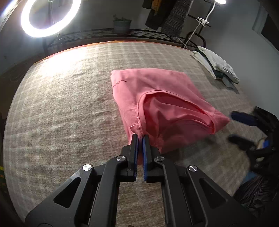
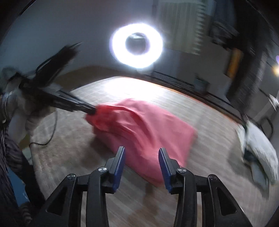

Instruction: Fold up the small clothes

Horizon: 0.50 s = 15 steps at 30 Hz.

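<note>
The left wrist camera looks down along its claw (image 1: 140, 138) at the checked blanket (image 1: 69, 104), close to the pink shirt (image 1: 157, 90), facing the far edge and ring light (image 1: 50, 15). The right wrist camera looks down past its claw (image 2: 141, 152) from the shirt's other side. Both share shirt, blanket and ring light.

A pink T-shirt (image 1: 157, 97), folded into a rough rectangle, lies mid-surface on the plaid-covered worktop (image 1: 61, 104), its ribbed neckline gaping open at the near side and one near corner lifted off the cloth.
</note>
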Motion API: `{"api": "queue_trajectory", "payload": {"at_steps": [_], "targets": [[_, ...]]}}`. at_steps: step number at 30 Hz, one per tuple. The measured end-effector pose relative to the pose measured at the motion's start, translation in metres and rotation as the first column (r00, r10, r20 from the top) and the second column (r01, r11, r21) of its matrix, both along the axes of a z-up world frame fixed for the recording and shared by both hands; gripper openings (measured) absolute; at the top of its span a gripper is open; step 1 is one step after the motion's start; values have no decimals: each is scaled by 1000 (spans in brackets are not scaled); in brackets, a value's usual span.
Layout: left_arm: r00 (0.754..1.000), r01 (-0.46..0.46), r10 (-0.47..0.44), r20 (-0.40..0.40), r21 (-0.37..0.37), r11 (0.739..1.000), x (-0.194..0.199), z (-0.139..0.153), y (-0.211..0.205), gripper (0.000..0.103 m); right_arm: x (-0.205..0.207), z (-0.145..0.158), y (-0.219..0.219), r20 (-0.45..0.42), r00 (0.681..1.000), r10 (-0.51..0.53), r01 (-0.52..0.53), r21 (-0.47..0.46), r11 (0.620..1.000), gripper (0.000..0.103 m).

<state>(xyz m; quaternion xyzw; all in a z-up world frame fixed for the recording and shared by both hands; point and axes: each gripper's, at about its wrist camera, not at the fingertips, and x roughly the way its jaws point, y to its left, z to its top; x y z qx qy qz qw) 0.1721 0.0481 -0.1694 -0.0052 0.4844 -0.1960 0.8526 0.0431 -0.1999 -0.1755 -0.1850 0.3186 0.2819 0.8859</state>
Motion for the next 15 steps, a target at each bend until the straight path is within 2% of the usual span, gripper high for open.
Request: {"api": "queue_trajectory", "payload": {"at_steps": [1,3,7,10,12,15], "targets": [[1000,3,-3,10,-12,1000,-1,4,0,10,1,-5,16,1,999,40,-40,-25,999,42],[1000,-1,2,18,-69,998,-4,10,8,30,6,-12,34,-6,997,73,-73,-52,996,42],[998,-62,63,-5,-202,977,0,18,43,31,16,-26,56,-41,993,114,-117,-71,991,46],[992,-127,127,-16,-197,972,4,11,59,31,25,-28,59,-52,993,102,-105,-62,993,46],[987,-154,141,-74,-221,963,9,-2,65,31,30,-28,59,-68,993,98,-100,-35,994,46],[972,-212,184,-144,-219,952,17,-23,67,31,35,-30,63,-97,990,99,-101,-15,995,46]]}}
